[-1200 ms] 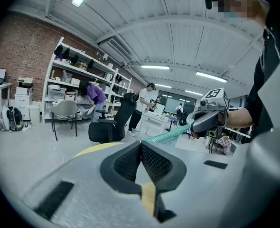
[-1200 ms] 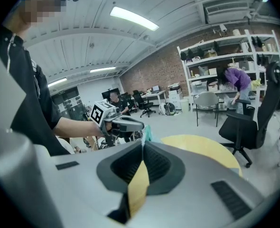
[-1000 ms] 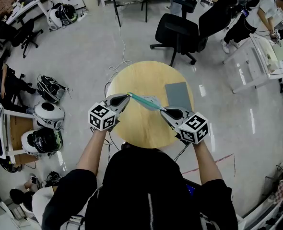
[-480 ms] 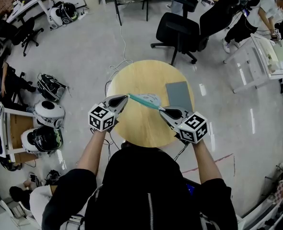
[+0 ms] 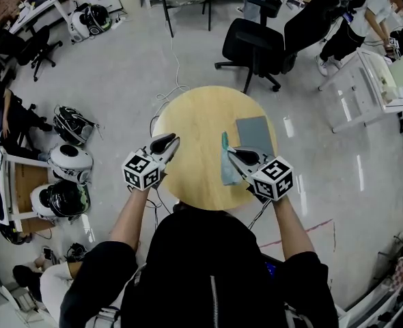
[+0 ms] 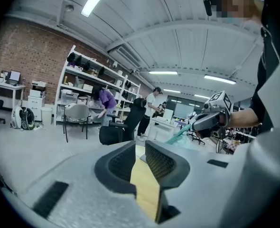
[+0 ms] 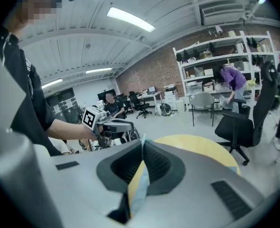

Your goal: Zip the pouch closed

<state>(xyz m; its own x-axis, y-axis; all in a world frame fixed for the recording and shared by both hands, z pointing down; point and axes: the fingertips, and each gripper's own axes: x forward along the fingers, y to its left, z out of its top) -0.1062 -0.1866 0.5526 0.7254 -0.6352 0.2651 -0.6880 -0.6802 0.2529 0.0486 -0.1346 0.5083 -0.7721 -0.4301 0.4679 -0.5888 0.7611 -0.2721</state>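
The teal pouch (image 5: 227, 161) hangs limp from my right gripper (image 5: 233, 153) over the round wooden table (image 5: 195, 118). That gripper is shut on the pouch's edge, and a teal strip (image 7: 139, 190) runs between its jaws (image 7: 143, 146). My left gripper (image 5: 172, 141) stands to the left, apart from the pouch. Its jaws have just been opening, and only the table top shows in the gap between them (image 6: 140, 148). From the left gripper view the pouch (image 6: 179, 135) dangles below the right gripper (image 6: 210, 121).
A grey flat pad (image 5: 254, 134) lies on the table's right part, just beyond the pouch. A black office chair (image 5: 256, 50) stands behind the table. Helmets and bags (image 5: 68, 162) lie on the floor at the left. People work at desks far off.
The pouch was stretched between both grippers. The left gripper has let go and opened, and the pouch has dropped to hang from the right gripper alone.
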